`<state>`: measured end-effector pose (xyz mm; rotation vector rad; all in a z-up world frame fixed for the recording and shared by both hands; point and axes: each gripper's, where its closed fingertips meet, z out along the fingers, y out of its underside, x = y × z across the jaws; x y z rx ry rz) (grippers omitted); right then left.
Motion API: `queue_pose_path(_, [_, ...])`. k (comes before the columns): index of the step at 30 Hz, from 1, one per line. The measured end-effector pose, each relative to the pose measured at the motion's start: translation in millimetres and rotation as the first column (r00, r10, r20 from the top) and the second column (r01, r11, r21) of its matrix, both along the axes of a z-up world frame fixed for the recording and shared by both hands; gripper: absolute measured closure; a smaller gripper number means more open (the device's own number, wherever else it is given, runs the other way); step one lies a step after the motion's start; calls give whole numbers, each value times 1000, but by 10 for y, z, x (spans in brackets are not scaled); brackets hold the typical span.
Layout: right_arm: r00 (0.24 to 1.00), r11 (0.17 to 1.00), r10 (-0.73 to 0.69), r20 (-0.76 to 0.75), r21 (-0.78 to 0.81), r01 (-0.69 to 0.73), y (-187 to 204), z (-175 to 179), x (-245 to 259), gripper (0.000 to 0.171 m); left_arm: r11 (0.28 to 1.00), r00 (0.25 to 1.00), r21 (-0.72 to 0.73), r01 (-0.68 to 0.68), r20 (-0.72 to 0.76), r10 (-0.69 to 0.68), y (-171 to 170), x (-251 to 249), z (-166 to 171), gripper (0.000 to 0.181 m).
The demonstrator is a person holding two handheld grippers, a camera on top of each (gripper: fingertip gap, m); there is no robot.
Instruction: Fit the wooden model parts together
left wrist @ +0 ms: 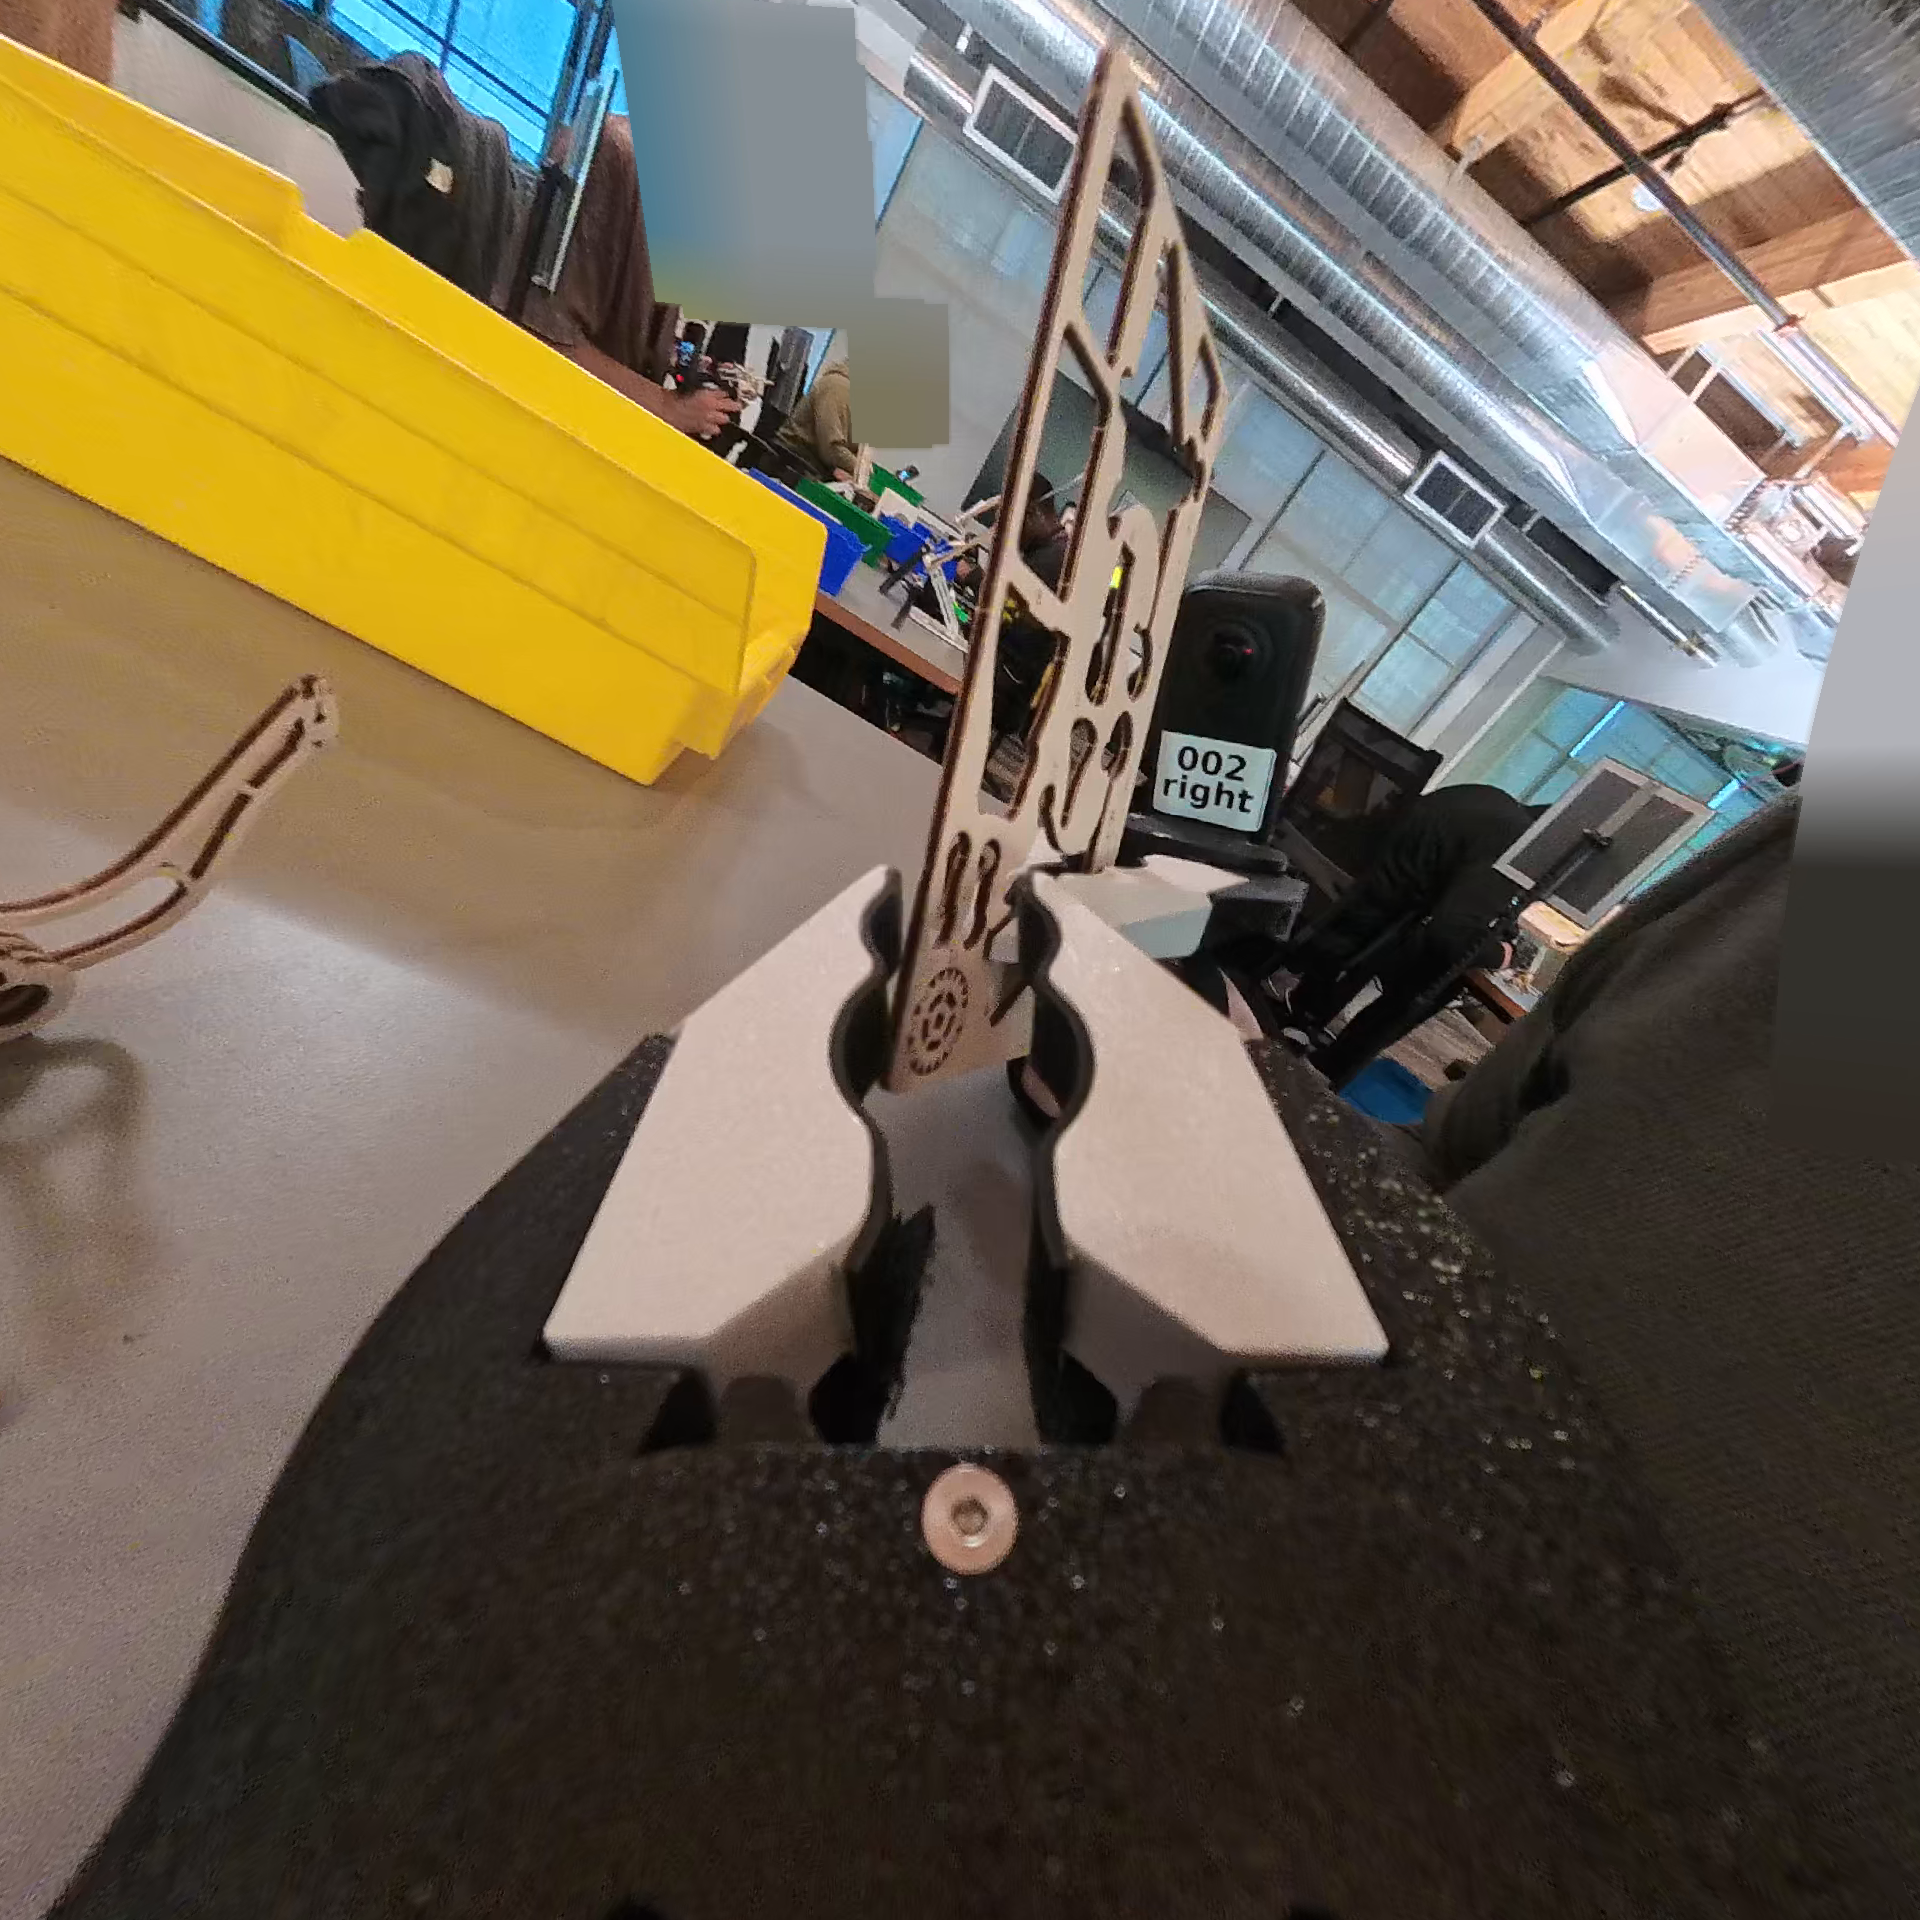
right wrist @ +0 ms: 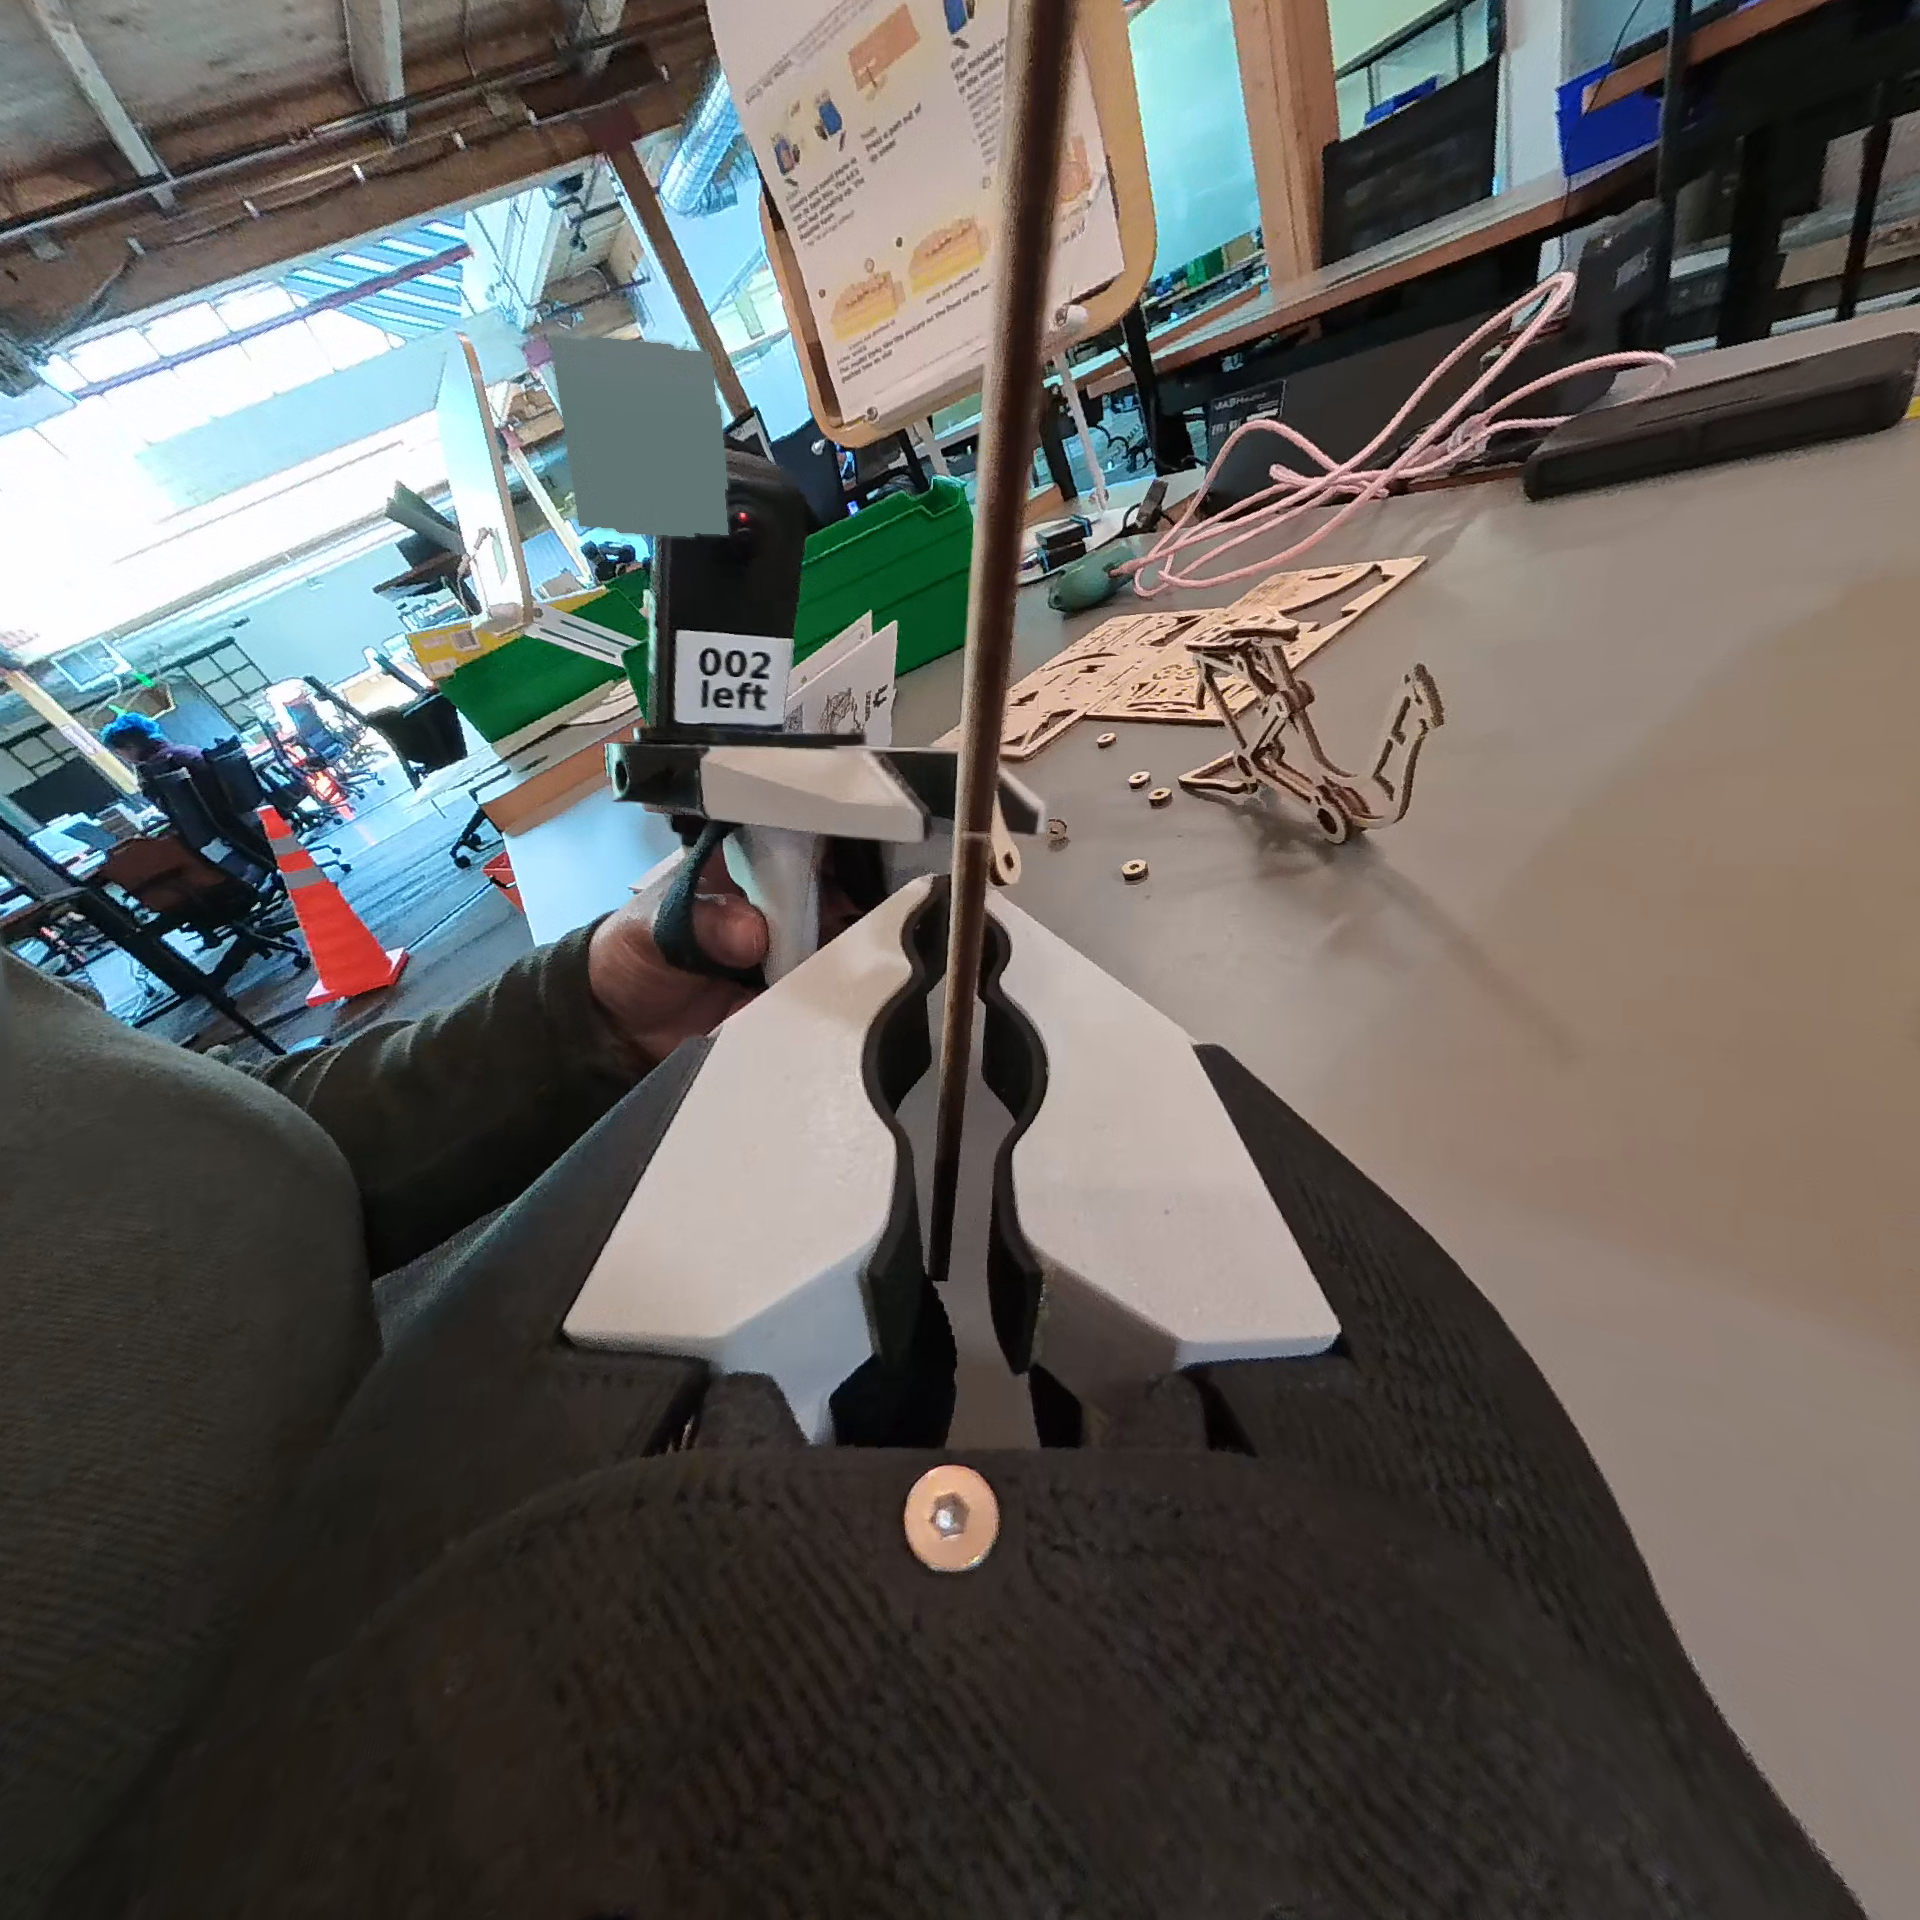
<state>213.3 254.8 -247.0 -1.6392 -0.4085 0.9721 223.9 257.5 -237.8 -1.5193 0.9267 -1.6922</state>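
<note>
Both tongs, left (left wrist: pixel 951 940) and right (right wrist: pixel 961 925), nearly closed, facing.

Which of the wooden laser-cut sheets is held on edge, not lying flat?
The wooden laser-cut sheet with cut-out part outlines, clamped upright between both grippers. The other wooden part sheets lie flat on the grey table.

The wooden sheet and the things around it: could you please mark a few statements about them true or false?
1. The wooden sheet stands upright between the left gripper's fingers. True.
2. In the left wrist view, the yellow bin sits to the right of the sheet. False: it is on the left.
3. A partly built wooden model stands on the table. True.
4. The pink cord lies inside the green bin. False: it lies on the table, apart from the bin.
</note>
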Motion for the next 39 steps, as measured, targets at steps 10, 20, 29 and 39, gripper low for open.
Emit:
queue_pose_path(10, [1000,1000,14,22,5,-14,-16,-10,-36,171,1000,1000,-19,-7,8,7,26,-10,9,172])
queue_pose_path(20, [999,999,-29,45,-24,30,43,-61,-5,171,992,993,71,-103,-52,107,103,6,-48,170])
queue_pose_path(29, [988,999,-13,-156,-31,8,41,78,147,171,986,983,14,-167,85,165,169,-219,149,163])
queue_pose_path(39, [976,1000,6,-218,4,-5,20,156,181,170,980,981,67,-190,-34,192,140,-115,-26,162])
